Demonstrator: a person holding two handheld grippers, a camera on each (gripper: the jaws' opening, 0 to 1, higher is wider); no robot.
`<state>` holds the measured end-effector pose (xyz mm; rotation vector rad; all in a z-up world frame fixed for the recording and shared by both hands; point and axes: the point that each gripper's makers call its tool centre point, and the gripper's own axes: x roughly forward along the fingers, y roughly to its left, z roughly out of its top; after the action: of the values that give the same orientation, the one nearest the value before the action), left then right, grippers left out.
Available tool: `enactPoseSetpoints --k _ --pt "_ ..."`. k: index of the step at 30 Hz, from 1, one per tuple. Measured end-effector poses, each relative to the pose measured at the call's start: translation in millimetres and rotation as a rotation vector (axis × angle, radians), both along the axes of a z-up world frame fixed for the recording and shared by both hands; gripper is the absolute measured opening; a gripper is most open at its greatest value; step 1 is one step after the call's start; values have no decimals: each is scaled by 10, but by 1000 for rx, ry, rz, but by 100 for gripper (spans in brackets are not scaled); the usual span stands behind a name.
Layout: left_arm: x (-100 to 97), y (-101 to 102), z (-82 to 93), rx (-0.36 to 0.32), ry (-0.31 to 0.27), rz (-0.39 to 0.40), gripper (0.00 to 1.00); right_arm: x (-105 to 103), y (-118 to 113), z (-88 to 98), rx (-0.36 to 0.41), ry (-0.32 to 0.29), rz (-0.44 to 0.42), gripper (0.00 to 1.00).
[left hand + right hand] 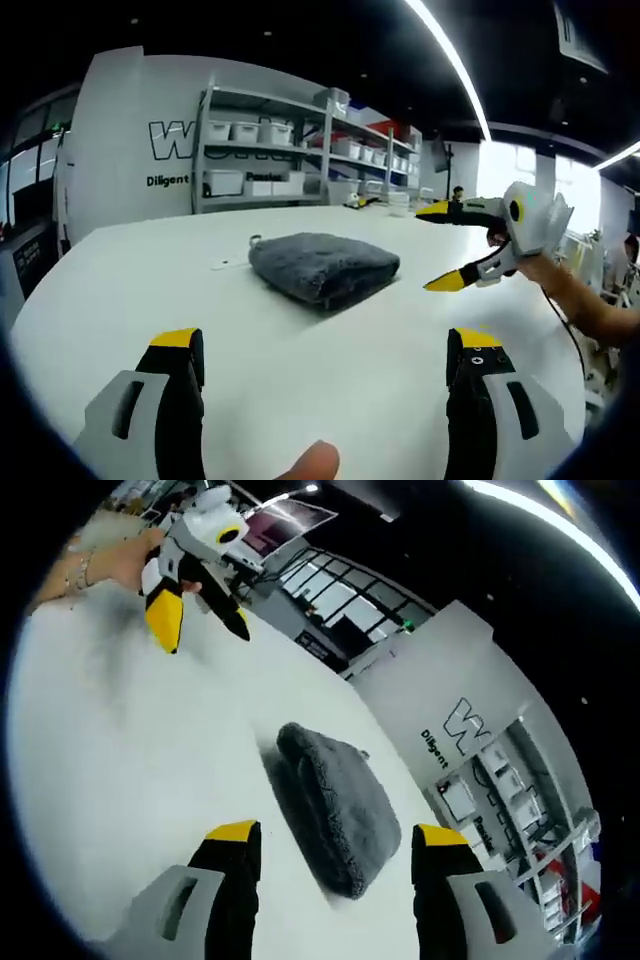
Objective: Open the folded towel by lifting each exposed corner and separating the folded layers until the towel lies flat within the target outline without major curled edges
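A dark grey folded towel (325,265) lies as a thick pad on the white table (150,300). In the left gripper view my left gripper (326,345) stands open, a short way in front of the towel, with nothing between its jaws. My right gripper (438,247) comes in from the right, open, its yellow tips just off the towel's right edge and above the table. In the right gripper view the towel (335,800) lies just beyond my open right gripper (336,835). The left gripper (200,625) hangs open at the upper left, apart from the towel.
A small white tag (225,264) lies on the table left of the towel. Metal shelves with white bins (300,150) stand behind the table against a wall with lettering. A person's hand (545,268) holds the right gripper. Bare table surrounds the towel (120,760).
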<state>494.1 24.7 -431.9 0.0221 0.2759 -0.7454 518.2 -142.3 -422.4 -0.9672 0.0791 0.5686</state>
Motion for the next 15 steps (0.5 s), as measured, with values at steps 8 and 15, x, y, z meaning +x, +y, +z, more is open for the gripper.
enactPoseSetpoints --k 8,15 --pt "5 -2 48 -15 -9 -6 100 199 144 -240 -119 16 4 45" --pt "-21 7 83 -34 -16 -5 100 409 117 -403 -175 51 -53 45"
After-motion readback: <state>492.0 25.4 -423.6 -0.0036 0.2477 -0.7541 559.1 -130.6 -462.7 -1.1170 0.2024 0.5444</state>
